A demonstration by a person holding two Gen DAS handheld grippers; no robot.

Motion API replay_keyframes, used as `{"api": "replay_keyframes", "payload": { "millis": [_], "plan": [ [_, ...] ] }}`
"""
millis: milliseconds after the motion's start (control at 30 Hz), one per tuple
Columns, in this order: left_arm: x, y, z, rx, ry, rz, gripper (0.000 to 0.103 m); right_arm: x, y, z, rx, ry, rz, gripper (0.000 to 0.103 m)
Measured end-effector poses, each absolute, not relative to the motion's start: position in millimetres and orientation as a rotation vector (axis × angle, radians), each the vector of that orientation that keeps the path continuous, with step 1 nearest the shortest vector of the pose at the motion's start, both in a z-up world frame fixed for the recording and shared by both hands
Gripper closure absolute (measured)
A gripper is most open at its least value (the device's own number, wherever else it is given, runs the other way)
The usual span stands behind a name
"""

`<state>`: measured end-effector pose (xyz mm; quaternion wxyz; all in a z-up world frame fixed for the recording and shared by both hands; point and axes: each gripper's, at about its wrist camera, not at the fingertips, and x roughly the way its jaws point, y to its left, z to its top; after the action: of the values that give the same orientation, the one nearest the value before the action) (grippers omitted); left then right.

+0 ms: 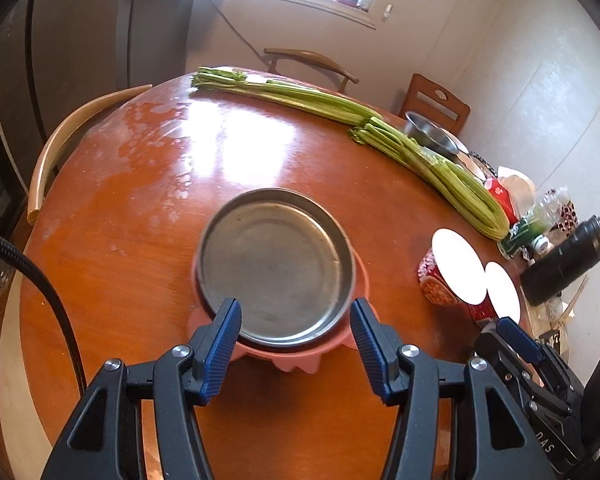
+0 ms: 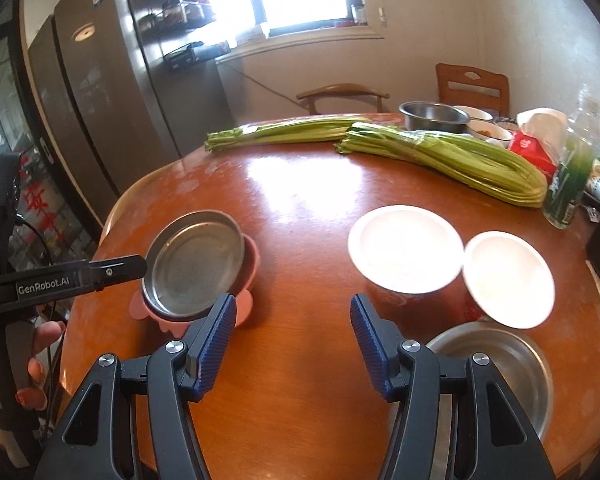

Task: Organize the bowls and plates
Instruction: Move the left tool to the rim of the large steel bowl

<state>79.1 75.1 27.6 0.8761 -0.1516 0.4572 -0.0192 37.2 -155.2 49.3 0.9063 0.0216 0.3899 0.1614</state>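
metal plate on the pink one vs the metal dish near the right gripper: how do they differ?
The metal plate is stacked on a pink plate; the metal dish sits straight on the table. The plate is in full view; the dish is partly hidden by the right gripper. Both are round, bare metal and empty.

left wrist: my view tilts down, close over metal plate (image 1: 274,266) | right wrist: rightward, farther back | shared: tabletop (image 2: 300,208) centre, far edge

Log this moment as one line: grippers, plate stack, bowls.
left gripper: open, empty | right gripper: open, empty | steel plate: on pink plate | two white bowls: side by side
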Motion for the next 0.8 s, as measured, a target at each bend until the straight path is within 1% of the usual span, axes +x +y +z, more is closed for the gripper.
{"api": "replay_keyframes", "payload": {
  "millis": [233,800],
  "plan": [
    [77,38,30,-0.256,0.961,-0.083,0.047,31,-190,52,0.063,0.787,0.261,0.042],
    [78,-49,16,-0.151,1.01,-0.204,0.047,7,-275,41,0.099,0.827,0.102,0.042]
  ]
}}
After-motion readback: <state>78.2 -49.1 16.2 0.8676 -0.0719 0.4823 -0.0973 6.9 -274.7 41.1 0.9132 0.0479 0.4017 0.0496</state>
